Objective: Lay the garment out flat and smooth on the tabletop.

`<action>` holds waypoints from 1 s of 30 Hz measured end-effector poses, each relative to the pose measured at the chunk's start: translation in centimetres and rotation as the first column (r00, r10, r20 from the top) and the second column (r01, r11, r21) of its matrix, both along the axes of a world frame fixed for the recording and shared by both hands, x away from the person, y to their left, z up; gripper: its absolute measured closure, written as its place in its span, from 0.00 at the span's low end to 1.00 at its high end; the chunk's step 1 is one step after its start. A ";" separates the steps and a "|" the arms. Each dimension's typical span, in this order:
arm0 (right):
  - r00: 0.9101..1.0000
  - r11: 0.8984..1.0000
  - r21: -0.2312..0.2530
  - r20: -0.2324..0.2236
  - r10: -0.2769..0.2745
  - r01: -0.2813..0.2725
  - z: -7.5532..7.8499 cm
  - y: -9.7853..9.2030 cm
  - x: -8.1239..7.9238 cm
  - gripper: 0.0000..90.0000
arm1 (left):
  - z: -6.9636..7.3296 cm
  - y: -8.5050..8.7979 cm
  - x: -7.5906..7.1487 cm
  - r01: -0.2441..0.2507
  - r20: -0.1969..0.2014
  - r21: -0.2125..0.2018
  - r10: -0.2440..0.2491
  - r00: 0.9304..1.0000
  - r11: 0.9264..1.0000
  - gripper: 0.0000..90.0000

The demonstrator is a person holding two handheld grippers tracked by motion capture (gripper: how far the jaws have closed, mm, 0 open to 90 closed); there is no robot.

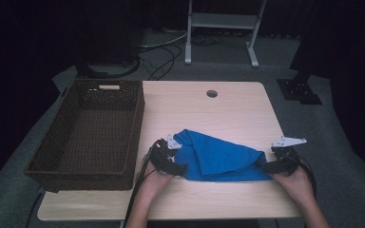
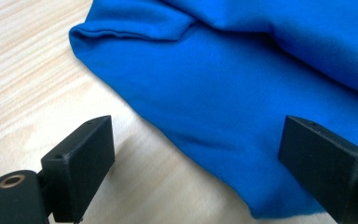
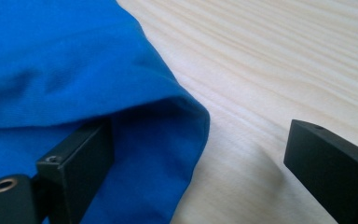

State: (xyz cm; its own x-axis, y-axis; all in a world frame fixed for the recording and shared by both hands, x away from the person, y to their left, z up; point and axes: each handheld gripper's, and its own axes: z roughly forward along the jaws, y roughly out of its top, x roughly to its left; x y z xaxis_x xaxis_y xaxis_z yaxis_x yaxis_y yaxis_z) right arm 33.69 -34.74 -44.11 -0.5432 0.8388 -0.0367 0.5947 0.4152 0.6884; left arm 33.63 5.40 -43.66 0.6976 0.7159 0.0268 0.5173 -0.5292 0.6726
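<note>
Table (image 1: 228, 114), blue cloth (image 1: 216, 159) between open grippers

Dim high view, dark surroundings, evenly lit soft close-ups

A tall wicker basket (image 1: 92, 133) walls off the left; bare table (image 1: 228, 109) lies open beyond the blue cloth (image 1: 216, 159).

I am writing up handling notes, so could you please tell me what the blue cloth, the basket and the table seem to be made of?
Blue cloth: a soft matte fabric, likely knit, judging by its fine weave texture, folds and hemmed edge. Basket: dark brown woven wicker or rattan-like strands, going by the visible weave; it could be synthetic. Table: pale wood-grain top with a smooth finish, possibly laminate rather than solid wood.
</note>
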 end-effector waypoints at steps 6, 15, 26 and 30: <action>1.000 1.000 0.003 -0.003 0.016 -0.016 0.0 0.2 -0.9 0.08 | -0.1 0.4 -0.7 0.005 -0.003 -0.010 -0.005 1.000 1.000 0.11; 0.999 0.999 0.025 -0.009 0.037 -0.037 0.0 -0.1 -1.2 0.08 | -0.4 0.7 -1.1 0.016 0.001 -0.023 -0.016 1.000 1.000 0.04; 0.999 0.993 0.114 0.031 0.027 -0.030 1.7 -1.4 -1.9 0.08 | -0.9 1.0 -1.1 0.023 0.028 -0.053 -0.022 0.999 0.998 0.00; 0.997 0.985 0.163 0.047 0.054 -0.061 2.4 -1.1 -2.1 0.08 | -0.9 1.1 -1.1 0.025 0.031 -0.056 -0.023 0.999 0.998 0.00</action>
